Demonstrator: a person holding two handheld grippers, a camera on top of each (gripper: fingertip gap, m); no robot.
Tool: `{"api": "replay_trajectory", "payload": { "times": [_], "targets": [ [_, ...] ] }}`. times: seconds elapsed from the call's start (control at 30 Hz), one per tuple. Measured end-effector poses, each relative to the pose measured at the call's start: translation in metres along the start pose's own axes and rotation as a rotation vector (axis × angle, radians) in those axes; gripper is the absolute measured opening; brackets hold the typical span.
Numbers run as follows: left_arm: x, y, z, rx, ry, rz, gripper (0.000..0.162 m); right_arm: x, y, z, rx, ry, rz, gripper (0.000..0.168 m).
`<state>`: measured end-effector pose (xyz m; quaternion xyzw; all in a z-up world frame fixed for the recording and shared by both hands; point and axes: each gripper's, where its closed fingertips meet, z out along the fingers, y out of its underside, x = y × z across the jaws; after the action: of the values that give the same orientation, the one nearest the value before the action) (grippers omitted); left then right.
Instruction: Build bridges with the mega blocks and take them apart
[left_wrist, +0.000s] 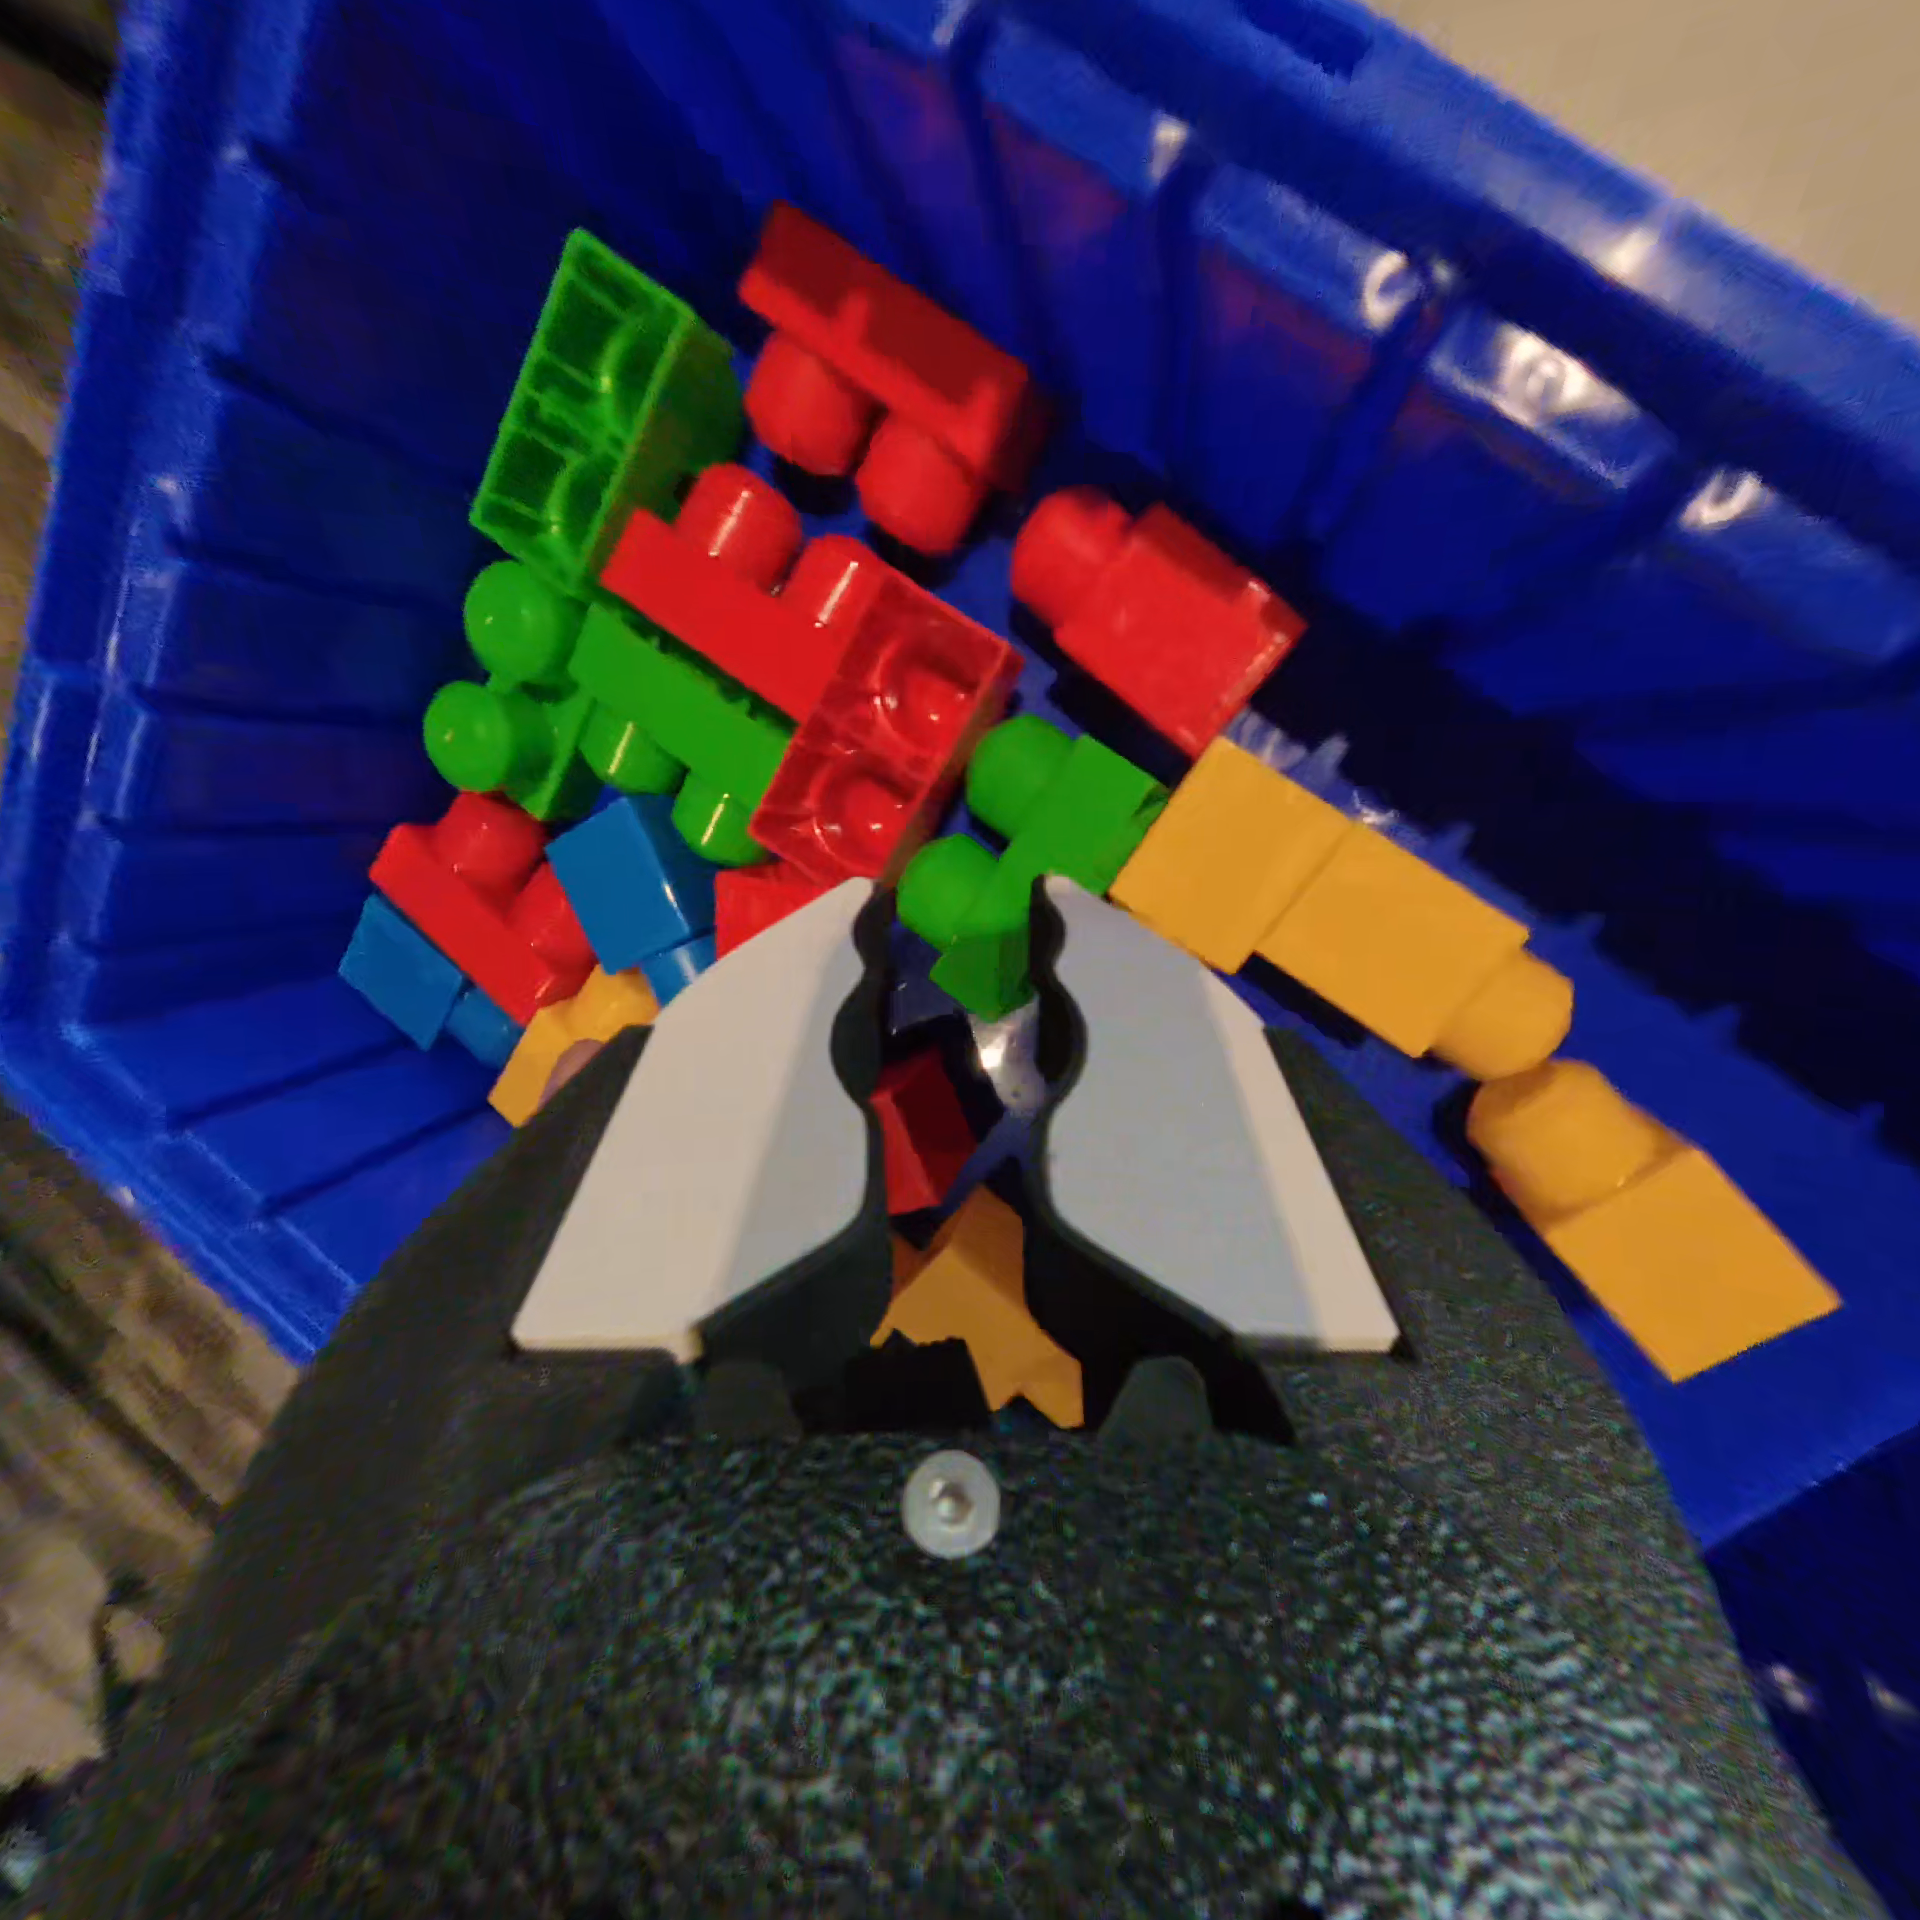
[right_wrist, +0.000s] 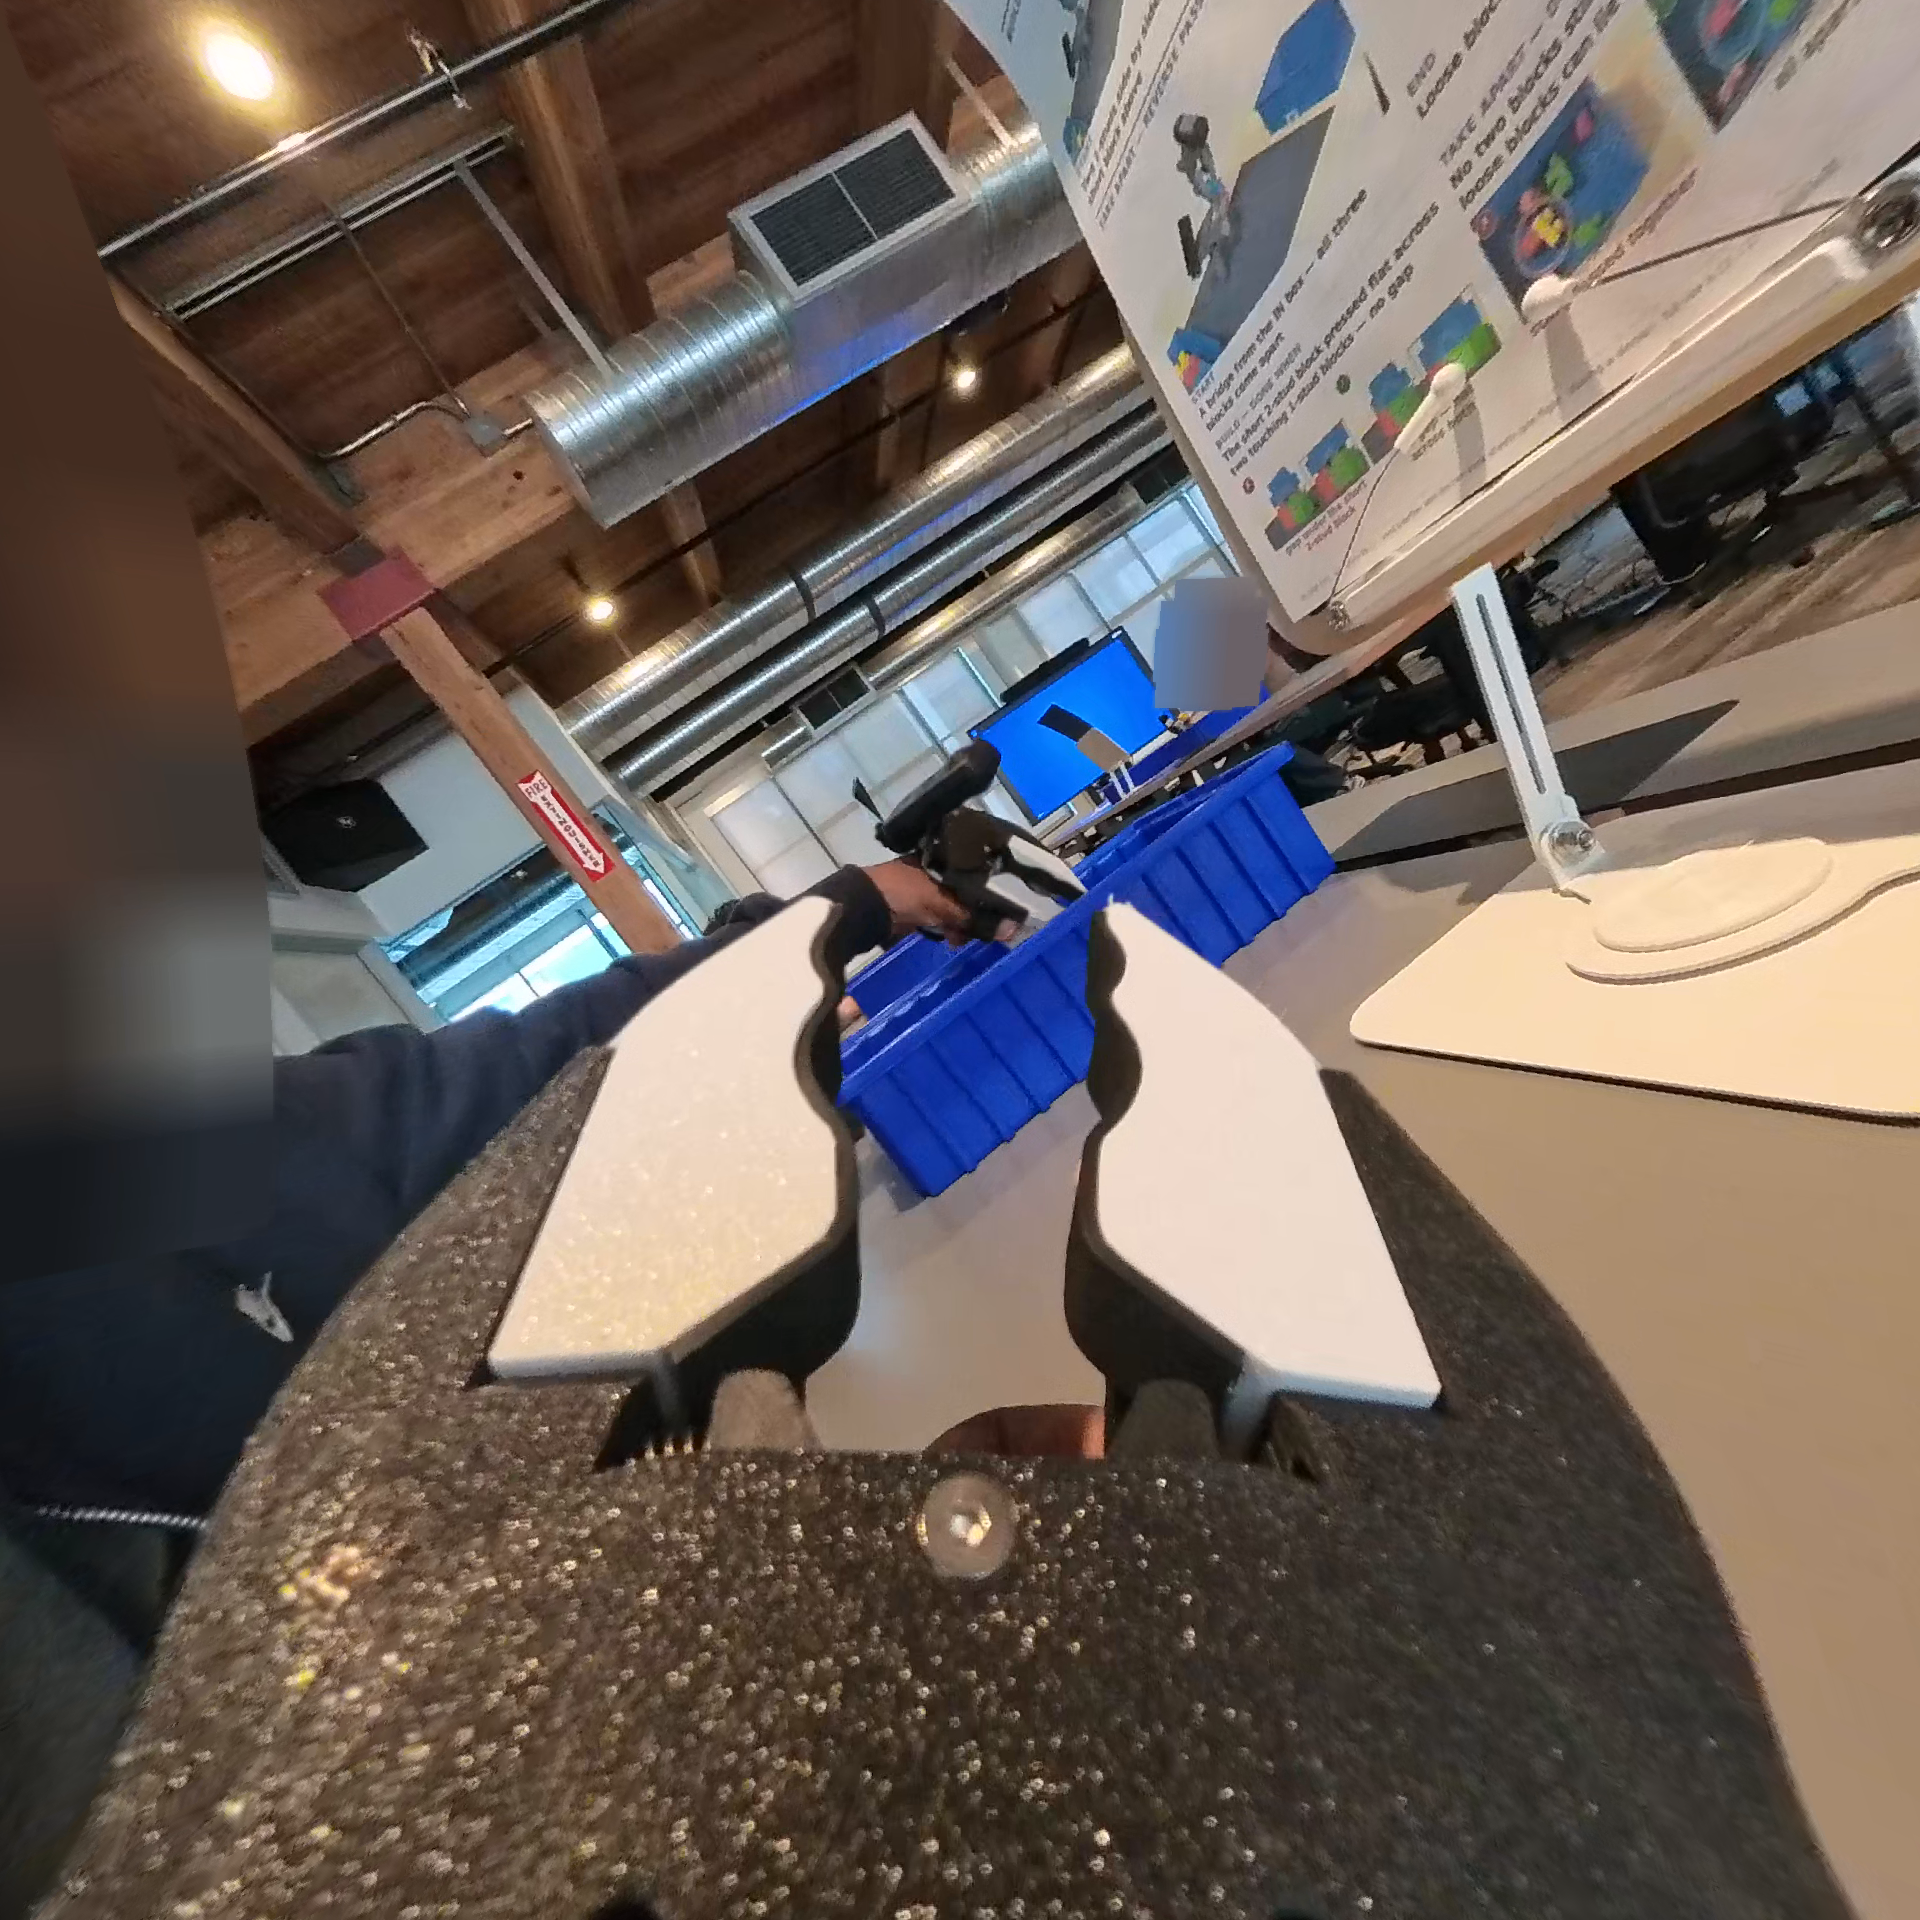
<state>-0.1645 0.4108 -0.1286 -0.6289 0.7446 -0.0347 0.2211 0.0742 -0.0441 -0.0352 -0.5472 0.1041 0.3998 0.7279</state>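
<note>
clearly a picking step: the blue bin (left_wrist: 1351, 312) on the table (right_wrist: 1558, 1299) holds a loose heap of blocks (left_wrist: 831, 644), and no bridge is seen built. the left gripper (left_wrist: 961, 935) is tipped down into the bin, its fingers narrowly parted around the corner of a green block (left_wrist: 1023, 862); next it likely needs to close and lift. the right gripper (right_wrist: 961, 966) waits wide and empty, well apart, above the table and angled upward.
</note>
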Motion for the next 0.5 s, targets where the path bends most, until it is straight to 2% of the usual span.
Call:
{"api": "replay_trajectory", "payload": {
  "times": [0.03,0.2,0.4,0.5],
  "targets": [
    [0.003,0.001,0.002,-0.002,0.016,0.038,0.024,0.000,0.002,0.001,-0.005,-0.004,0.005,0.045],
    [0.011,0.005,0.011,-0.020,0.098,0.180,0.028,-0.002,0.006,0.003,-0.017,-0.030,0.025,0.044],
    [0.009,0.029,0.028,-0.191,0.130,0.345,0.023,-0.001,0.004,0.001,-0.005,-0.031,0.029,0.043],
    [0.008,0.026,0.029,-0.168,0.127,0.359,0.020,0.000,0.003,0.001,0.000,-0.032,0.037,0.043]
  ]
}}
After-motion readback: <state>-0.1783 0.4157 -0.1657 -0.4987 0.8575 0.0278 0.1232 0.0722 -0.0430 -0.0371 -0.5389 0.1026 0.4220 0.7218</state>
